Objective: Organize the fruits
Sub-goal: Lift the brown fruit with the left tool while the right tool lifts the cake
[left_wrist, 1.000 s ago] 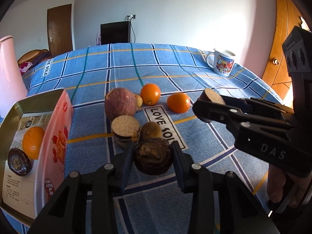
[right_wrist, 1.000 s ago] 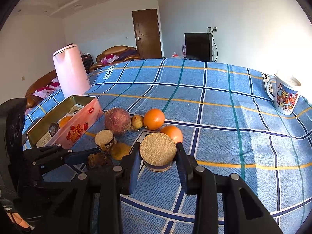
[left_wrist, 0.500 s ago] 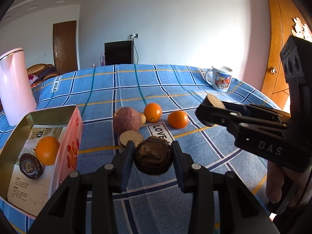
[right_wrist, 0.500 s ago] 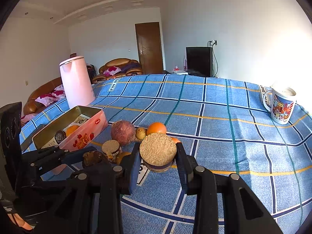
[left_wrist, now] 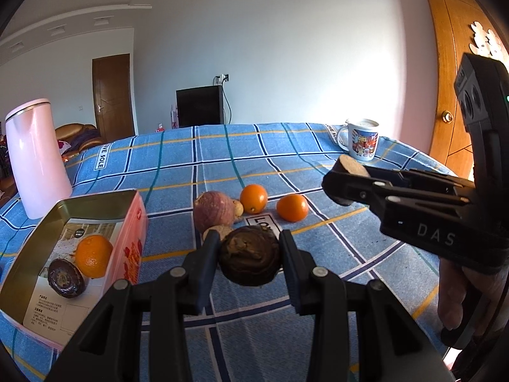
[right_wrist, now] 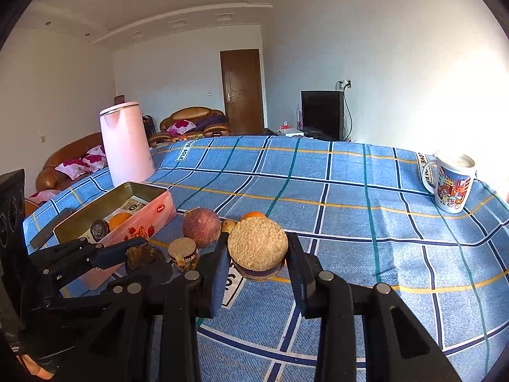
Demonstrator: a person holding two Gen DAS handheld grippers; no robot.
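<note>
My left gripper point(left_wrist: 249, 256) is shut on a dark brown wrinkled fruit point(left_wrist: 248, 259) and holds it above the blue checked cloth. My right gripper point(right_wrist: 257, 251) is shut on a halved fruit with a tan cut face point(right_wrist: 257, 243), also lifted; it shows in the left wrist view point(left_wrist: 350, 167). On the cloth lie a purple round fruit point(left_wrist: 211, 211), two oranges point(left_wrist: 253, 198) point(left_wrist: 292, 207), a small yellowish fruit point(left_wrist: 237, 207) and another halved fruit point(right_wrist: 182, 250). A pink tin box point(left_wrist: 127, 245) at the left holds an orange point(left_wrist: 92, 256) and a dark halved fruit point(left_wrist: 65, 281).
A pink kettle point(left_wrist: 36, 162) stands behind the tin at the left. A printed mug point(left_wrist: 361, 141) stands at the far right of the cloth. A person's hand point(left_wrist: 458, 293) holds the right gripper's handle. A wooden door point(left_wrist: 451, 63) is at the right.
Both grippers have risen with their fruits; the table and the remaining fruits sit lower and farther in both views. The grips have not changed.
</note>
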